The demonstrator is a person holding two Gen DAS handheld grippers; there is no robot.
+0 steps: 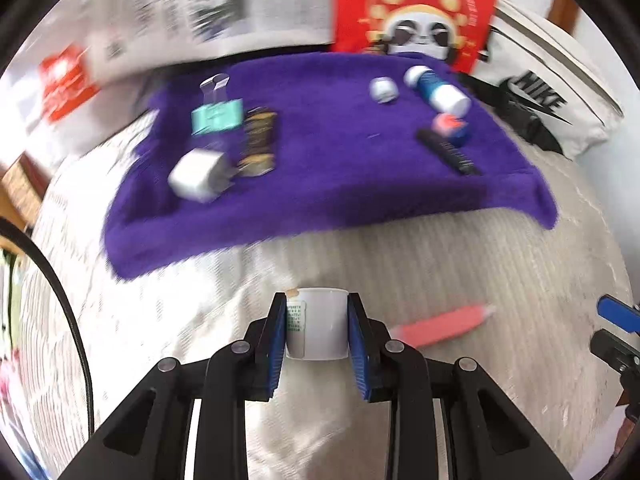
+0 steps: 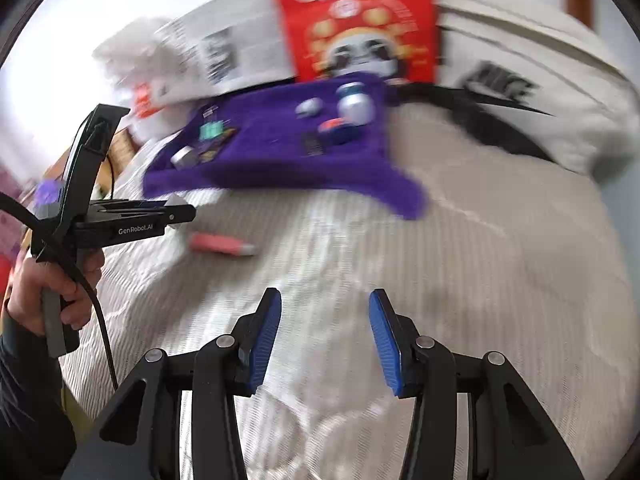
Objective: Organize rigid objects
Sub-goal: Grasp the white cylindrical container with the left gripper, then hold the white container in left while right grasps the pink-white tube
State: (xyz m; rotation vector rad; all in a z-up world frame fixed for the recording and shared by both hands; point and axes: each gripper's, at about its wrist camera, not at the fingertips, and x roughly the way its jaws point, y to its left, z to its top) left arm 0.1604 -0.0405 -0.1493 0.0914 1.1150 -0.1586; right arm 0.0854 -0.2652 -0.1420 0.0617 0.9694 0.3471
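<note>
We note the bed [image 1: 500, 280], covered in a pale ribbed spread, as the work surface; no counter is in view. On it lies the purple towel [image 1: 328, 184], which we judge to be the collecting area. Already on the towel: a blue-and-white bottle [image 1: 438, 90] lying on its side, a white charger block [image 1: 198, 178], a teal binder clip [image 1: 216, 114], a dark patterned box [image 1: 260, 140], a black comb [image 1: 448, 152], a small white cube [image 1: 383, 89] and a red-and-blue round piece [image 1: 450, 126]. Most items look placed.

Left to do, as far as we can tell: two items are off the towel. The left gripper [image 1: 317, 330] has its fingers closed narrow on a white cup [image 1: 318, 324], held above the spread, short of the towel. The cup's inside is not visible. A pink pen [image 1: 438, 326] lies on the spread near it.

The right gripper [image 2: 325, 336] holds nothing, fingers wide apart.
</note>
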